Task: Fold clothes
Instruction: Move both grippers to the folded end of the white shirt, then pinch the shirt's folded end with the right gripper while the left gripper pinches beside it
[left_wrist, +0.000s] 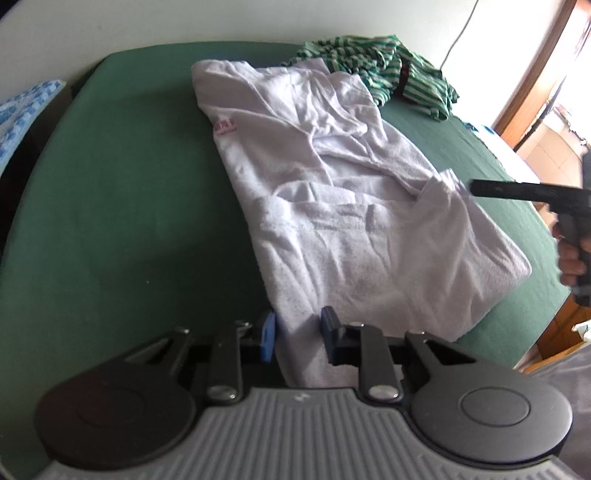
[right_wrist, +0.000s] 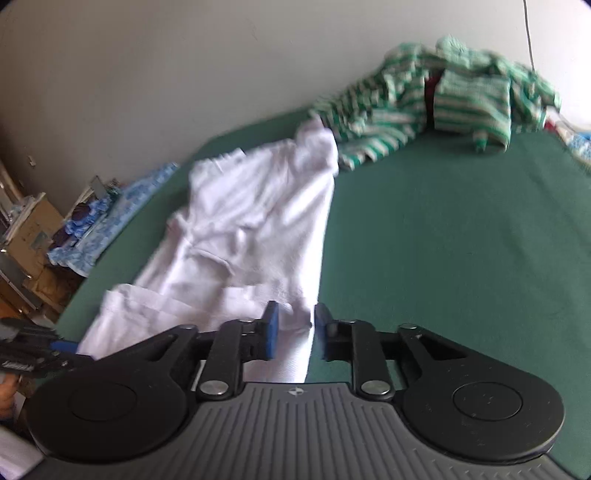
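A white T-shirt (left_wrist: 332, 206) lies partly folded lengthwise on the green bed sheet (left_wrist: 110, 206); it also shows in the right wrist view (right_wrist: 251, 221). My left gripper (left_wrist: 297, 332) is open, its blue pads either side of the shirt's near edge. My right gripper (right_wrist: 294, 325) is open, straddling the shirt's near corner; it shows from the side in the left wrist view (left_wrist: 476, 188) at the shirt's right edge. The left gripper's tip shows at the left edge of the right wrist view (right_wrist: 59, 347).
A crumpled green-and-white striped garment (left_wrist: 384, 70) lies at the far end of the bed, also in the right wrist view (right_wrist: 443, 96). Blue patterned cloth (right_wrist: 107, 218) and cardboard boxes (right_wrist: 33, 236) sit beside the bed. A wall runs behind; a doorway (left_wrist: 546, 122) is at right.
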